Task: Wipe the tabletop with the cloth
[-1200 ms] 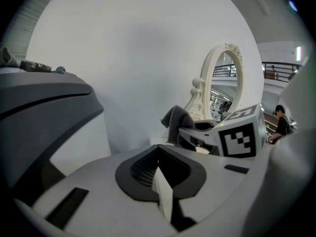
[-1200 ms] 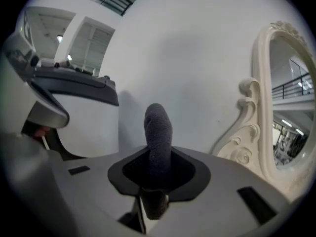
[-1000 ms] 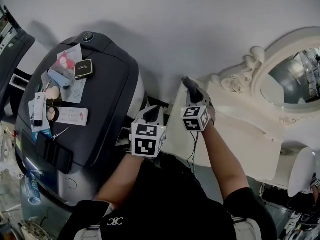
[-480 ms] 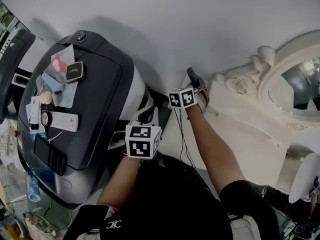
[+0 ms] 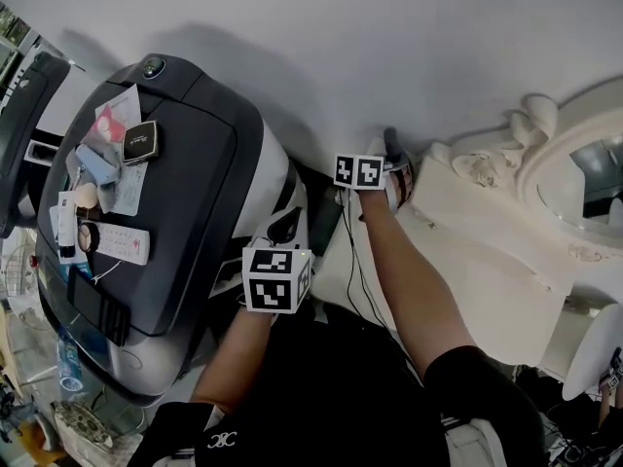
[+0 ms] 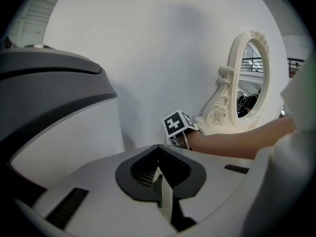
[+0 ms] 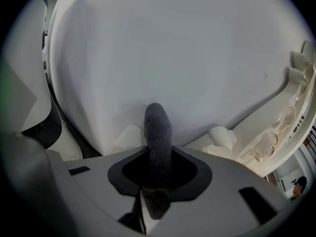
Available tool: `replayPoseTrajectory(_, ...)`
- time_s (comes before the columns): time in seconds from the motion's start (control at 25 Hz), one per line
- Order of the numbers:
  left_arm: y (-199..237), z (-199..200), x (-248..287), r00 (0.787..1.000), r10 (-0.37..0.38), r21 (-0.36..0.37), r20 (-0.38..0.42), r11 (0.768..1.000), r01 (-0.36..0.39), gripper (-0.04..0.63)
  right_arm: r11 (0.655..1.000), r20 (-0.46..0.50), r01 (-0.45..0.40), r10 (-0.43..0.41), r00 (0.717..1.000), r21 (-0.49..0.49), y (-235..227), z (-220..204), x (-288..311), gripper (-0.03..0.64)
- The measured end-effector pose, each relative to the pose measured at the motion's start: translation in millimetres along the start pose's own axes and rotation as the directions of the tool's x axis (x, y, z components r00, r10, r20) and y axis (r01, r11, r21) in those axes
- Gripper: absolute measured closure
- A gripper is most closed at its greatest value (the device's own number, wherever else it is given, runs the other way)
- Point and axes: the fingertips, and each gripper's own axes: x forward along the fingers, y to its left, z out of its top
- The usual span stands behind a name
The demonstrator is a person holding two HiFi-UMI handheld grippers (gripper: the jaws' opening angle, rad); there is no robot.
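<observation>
A dark grey cloth (image 5: 391,142) sticks up from my right gripper (image 5: 388,160), which is shut on it at the back left corner of the cream tabletop (image 5: 477,270), close to the white wall. In the right gripper view the cloth (image 7: 158,130) stands as a rolled strip between the jaws of that gripper (image 7: 156,191) and hides them. My left gripper (image 5: 283,228) hangs lower, between the table and the dark machine, with its marker cube nearest me. In its own view the left gripper (image 6: 159,176) is shut with nothing in it.
A large dark grey machine (image 5: 195,202) stands at the left, with a remote, cards and small items on top. An ornate cream mirror (image 5: 574,183) lies at the table's right end; it also shows as the mirror (image 6: 249,83). A cable runs down my right forearm.
My right gripper has carried the cloth away from me, up to the table's back corner by the wall. The left gripper has dropped slightly toward me.
</observation>
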Motion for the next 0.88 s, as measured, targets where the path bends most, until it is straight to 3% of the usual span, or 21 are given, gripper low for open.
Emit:
replayPoseTrajectory(0.24, 10, -1, -2, 1.000, 0.006, -0.014, -0.002, 1.000, -0.006, 0.589, 0.997, -0.109, 0.037, -0.029, 0.994, 0.068, -1, -14, 18, 0.532)
replayPoseTrajectory(0.44, 16, -1, -4, 1.000, -0.002, -0.018, 0.001, 1.000, 0.002, 0.589, 0.998, -0.141, 0.014, -0.005, 0.990, 0.066, 6, -15, 26, 0.532)
replayPoseTrajectory(0.72, 12, -1, -5, 0.999, -0.033, -0.004, 0.004, 0.999, 0.033, 0.589, 0.991, -0.081, -0.134, 0.132, 0.988, -0.019, 28, -16, 17, 0.531)
replayPoseTrajectory(0.88, 7, 0, -6, 0.999, -0.048, 0.006, 0.007, 0.999, 0.048, 0.589, 0.960, -0.059, -0.247, 0.241, 0.969, -0.134, 46, -21, 5, 0.531)
